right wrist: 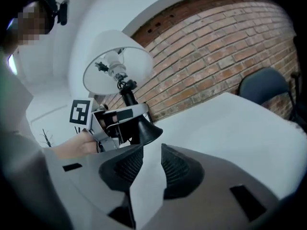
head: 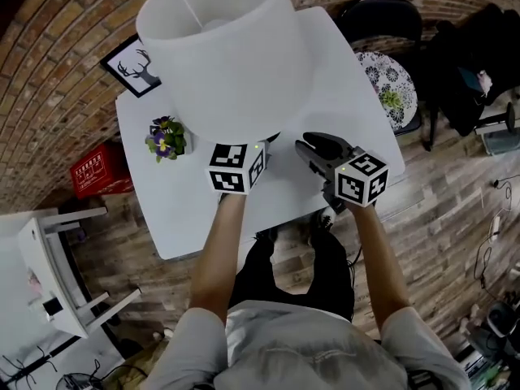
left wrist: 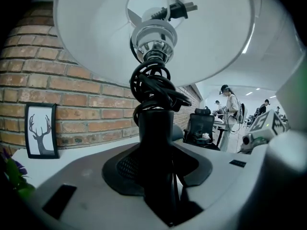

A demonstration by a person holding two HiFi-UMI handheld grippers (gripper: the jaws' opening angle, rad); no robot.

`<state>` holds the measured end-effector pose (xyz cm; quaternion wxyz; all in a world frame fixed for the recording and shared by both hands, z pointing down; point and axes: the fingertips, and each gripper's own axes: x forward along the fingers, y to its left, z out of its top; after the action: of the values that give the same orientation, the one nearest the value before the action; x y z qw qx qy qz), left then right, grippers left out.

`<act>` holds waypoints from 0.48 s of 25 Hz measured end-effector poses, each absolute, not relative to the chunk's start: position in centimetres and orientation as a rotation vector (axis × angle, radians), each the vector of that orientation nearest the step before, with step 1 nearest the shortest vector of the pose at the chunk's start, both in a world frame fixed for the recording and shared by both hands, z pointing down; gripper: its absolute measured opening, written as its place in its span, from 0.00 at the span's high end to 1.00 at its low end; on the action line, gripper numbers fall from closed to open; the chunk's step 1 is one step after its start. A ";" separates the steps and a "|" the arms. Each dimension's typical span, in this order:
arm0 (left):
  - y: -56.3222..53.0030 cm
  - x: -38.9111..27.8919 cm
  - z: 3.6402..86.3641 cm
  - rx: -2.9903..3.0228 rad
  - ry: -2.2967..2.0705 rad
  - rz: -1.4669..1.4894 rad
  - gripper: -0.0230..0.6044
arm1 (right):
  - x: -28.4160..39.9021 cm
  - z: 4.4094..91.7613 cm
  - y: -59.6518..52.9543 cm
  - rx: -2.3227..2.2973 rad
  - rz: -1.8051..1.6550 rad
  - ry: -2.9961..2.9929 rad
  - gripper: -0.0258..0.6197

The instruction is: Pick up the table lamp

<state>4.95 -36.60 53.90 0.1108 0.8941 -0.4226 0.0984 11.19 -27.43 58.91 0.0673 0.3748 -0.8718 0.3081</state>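
Note:
The table lamp has a wide white shade [head: 223, 51] and a black stem [left wrist: 156, 143] with its cord [left wrist: 153, 87] wound round it; the plug [left wrist: 175, 9] sticks up inside the shade. My left gripper [head: 252, 149] reaches under the shade and is shut on the stem [left wrist: 156, 176]. In the right gripper view the lamp [right wrist: 115, 66] leans left in the left gripper [right wrist: 112, 121], and its flared black base [right wrist: 146, 130] shows. My right gripper [head: 313, 149] hovers just right of the lamp, open with a narrow gap [right wrist: 146, 169] and nothing in it.
A white table [head: 341, 96] stands against a brick wall. On it are a framed deer picture [head: 134, 67] and a small pot of purple flowers [head: 166, 139]. A black chair with a patterned cushion [head: 388, 88] is at the right, a red crate [head: 101, 169] at the left.

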 end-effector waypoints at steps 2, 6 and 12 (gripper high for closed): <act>-36.0 5.7 52.6 2.641 -1.213 0.282 0.71 | 10.9 58.9 -27.4 1.079 1.082 -2.659 0.77; -35.0 7.0 50.2 2.667 -1.167 0.250 0.71 | 10.4 57.9 -27.5 0.957 1.446 -2.737 0.73; -33.9 9.1 45.7 2.744 -1.097 0.219 0.71 | 10.4 54.8 -27.4 0.822 1.740 -2.829 0.70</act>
<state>9.07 -33.86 45.73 0.0890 0.9223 -0.3688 0.0737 10.36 -27.36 54.76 -0.1394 0.2379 -0.8187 0.5038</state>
